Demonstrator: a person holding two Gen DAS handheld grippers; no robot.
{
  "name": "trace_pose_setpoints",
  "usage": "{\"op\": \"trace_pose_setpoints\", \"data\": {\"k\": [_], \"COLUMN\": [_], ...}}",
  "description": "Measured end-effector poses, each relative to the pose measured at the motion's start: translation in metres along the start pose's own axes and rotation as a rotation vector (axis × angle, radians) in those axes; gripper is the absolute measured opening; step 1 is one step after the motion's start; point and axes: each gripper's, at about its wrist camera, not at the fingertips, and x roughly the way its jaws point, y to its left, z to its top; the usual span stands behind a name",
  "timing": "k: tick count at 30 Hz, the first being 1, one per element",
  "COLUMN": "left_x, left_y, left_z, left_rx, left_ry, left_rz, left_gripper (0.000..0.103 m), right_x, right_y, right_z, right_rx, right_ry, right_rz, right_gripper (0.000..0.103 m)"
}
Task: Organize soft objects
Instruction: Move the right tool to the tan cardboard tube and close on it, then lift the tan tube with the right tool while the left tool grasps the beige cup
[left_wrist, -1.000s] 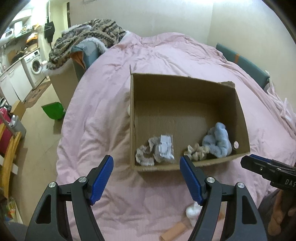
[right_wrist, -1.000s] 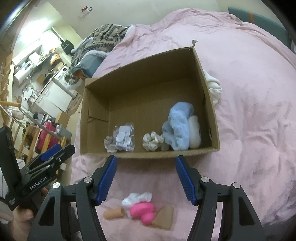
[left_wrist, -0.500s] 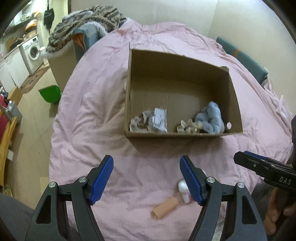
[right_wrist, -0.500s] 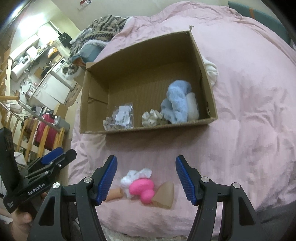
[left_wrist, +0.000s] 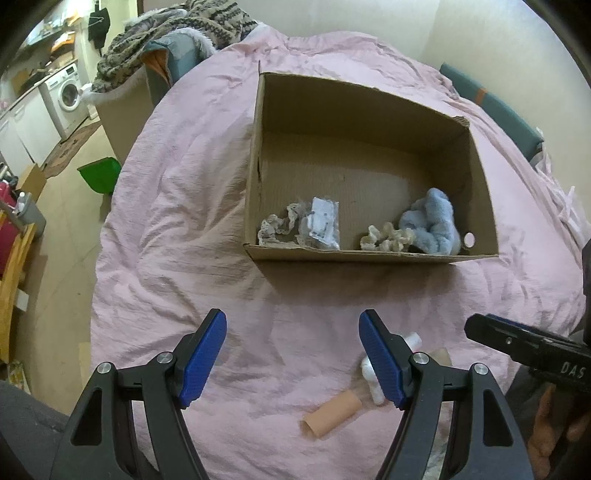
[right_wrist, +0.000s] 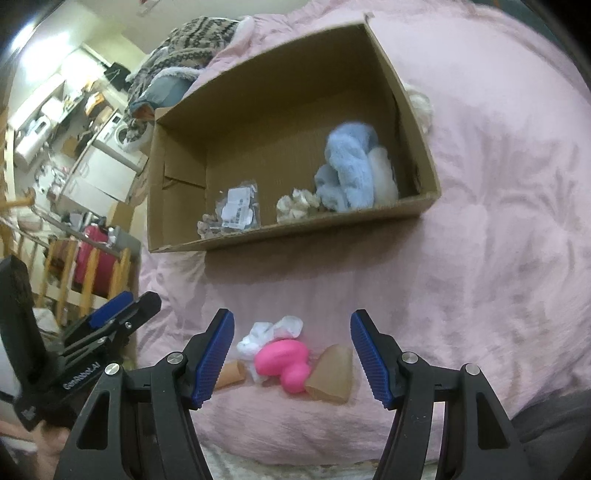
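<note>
An open cardboard box (left_wrist: 255, 155) (right_wrist: 424, 155) sits on the pink bed. It holds a fluffy blue piece (left_wrist: 432, 225) (right_wrist: 347, 170), a cream scrunchie (left_wrist: 386, 238) (right_wrist: 297, 203) and a clear bagged item (left_wrist: 319, 223) (right_wrist: 238, 210). In front of the box lie a pink soft toy (right_wrist: 282, 360), white cloth (right_wrist: 269, 330) (left_wrist: 369, 373), a tan tube (left_wrist: 330, 415) (right_wrist: 231, 374) and a tan cone (right_wrist: 330, 373). My left gripper (left_wrist: 293, 356) is open and empty above the bed. My right gripper (right_wrist: 291, 356) is open and empty just above the pink toy.
A white fluffy item (right_wrist: 419, 103) lies outside the box's right wall. A patterned blanket pile (left_wrist: 177, 29) is at the far left of the bed. Floor with a green dustpan (left_wrist: 99, 175) and washing machine (left_wrist: 68, 92) lies left. The bed edge is close below.
Both grippers have drawn back from the box toward the near edge of the bed, so the loose items in front of the box have come into view. Both stayed open.
</note>
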Motion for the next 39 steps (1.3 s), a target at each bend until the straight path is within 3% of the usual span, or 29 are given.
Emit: {"op": "trace_pose_setpoints", "data": {"k": [8, 14, 15, 16, 20, 22, 24, 27, 31, 36, 39], "left_x": [0.010, 0.018, 0.019, 0.020, 0.024, 0.025, 0.025, 0.030, 0.042, 0.054, 0.059], "left_y": [0.021, 0.029, 0.030, 0.030, 0.031, 0.030, 0.030, 0.027, 0.019, -0.001, -0.016], "left_z": [0.003, 0.000, -0.001, -0.001, -0.002, -0.002, -0.002, -0.005, -0.014, -0.027, -0.036], "left_rx": [-0.126, -0.179, -0.187, -0.192, -0.203, -0.200, -0.194, -0.163, -0.097, 0.010, 0.084], "left_ry": [0.056, 0.103, 0.110, 0.116, 0.138, 0.140, 0.145, 0.177, 0.257, 0.351, 0.393], "left_rz": [-0.040, -0.055, -0.059, -0.063, -0.068, -0.067, -0.065, -0.038, -0.042, -0.091, -0.109], "left_gripper": [0.072, 0.072, 0.072, 0.072, 0.072, 0.072, 0.072, 0.072, 0.070, 0.051, 0.046], "right_x": [0.015, 0.041, 0.044, 0.047, 0.057, 0.059, 0.061, 0.060, 0.049, 0.027, 0.023], "right_y": [-0.024, -0.027, -0.029, -0.032, -0.033, -0.029, -0.025, -0.019, -0.016, -0.006, -0.007], "right_z": [0.001, -0.011, -0.014, -0.015, -0.018, -0.019, -0.021, -0.020, -0.015, -0.005, -0.003], "right_rx": [0.135, 0.110, 0.125, 0.139, 0.151, 0.133, 0.111, 0.080, 0.074, 0.061, 0.077], "right_ry": [0.064, 0.212, 0.238, 0.254, 0.293, 0.300, 0.311, 0.293, 0.222, 0.108, 0.088], "right_rz": [0.032, -0.086, -0.079, -0.059, -0.066, -0.076, -0.087, -0.094, -0.075, -0.028, -0.018], "right_gripper": [0.069, 0.069, 0.063, 0.051, 0.045, 0.029, 0.022, 0.012, 0.012, 0.012, 0.012]}}
